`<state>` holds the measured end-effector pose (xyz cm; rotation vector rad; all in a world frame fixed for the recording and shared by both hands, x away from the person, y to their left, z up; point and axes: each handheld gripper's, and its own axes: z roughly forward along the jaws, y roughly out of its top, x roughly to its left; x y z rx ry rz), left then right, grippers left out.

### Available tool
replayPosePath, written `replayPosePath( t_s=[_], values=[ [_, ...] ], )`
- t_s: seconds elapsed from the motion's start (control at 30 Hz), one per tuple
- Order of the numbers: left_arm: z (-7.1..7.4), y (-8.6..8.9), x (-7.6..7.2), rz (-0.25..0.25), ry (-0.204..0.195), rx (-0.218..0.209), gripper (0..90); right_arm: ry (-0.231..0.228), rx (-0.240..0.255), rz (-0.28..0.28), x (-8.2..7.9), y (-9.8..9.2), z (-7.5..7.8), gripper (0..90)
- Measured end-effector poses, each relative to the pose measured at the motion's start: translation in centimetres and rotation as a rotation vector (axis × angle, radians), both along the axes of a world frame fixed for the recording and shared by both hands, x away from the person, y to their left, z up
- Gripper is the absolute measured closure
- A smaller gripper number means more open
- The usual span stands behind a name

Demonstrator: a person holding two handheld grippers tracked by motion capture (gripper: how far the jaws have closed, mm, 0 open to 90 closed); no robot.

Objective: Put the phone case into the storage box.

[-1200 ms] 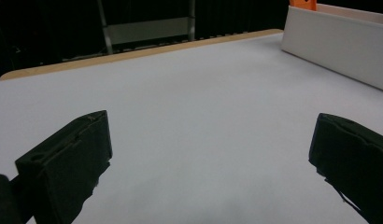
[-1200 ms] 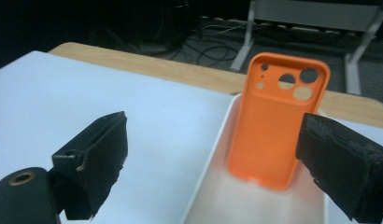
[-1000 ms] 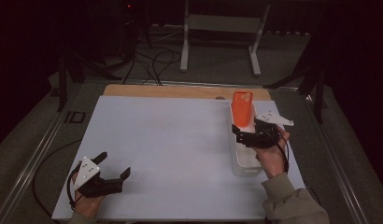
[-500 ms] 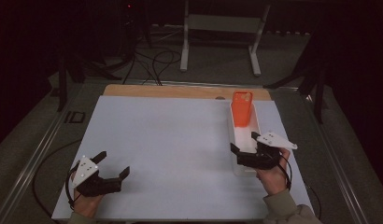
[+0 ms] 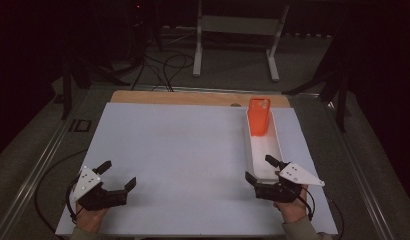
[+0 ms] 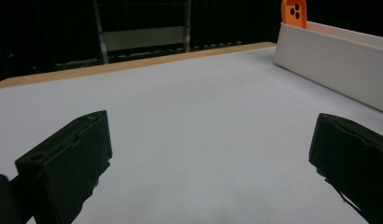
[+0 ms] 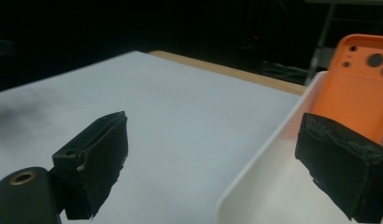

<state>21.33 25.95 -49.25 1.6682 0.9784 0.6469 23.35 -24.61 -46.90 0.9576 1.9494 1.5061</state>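
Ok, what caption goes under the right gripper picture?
Open right gripper at the near end of a long white tray holding an upright orange phone case.

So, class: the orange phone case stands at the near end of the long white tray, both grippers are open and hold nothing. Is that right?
Not quite. The orange phone case stands at the far end of the long white tray, away from the person, as the high view shows. The rest holds: the left gripper and right gripper are both open and hold nothing.
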Motion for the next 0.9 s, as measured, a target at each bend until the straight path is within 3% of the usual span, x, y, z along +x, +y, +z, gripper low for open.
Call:
replayPosePath(
  t_s=[0.07,0.5,0.9],
  values=[
    [0.1,0.1,0.0,0.0,-0.006,-0.004,0.1,-0.016,-0.011,0.004,-0.3,0.0,-0.4,9.4],
    [-0.1,-0.2,0.0,-0.024,-0.003,0.032,0.1,-0.031,0.05,-0.012,-0.6,-0.7,-1.5,10.0],
    [-0.4,-0.3,0.1,-0.034,0.004,0.045,0.1,-0.029,0.048,-0.004,-0.7,-0.6,-2.0,11.0]
  ],
)
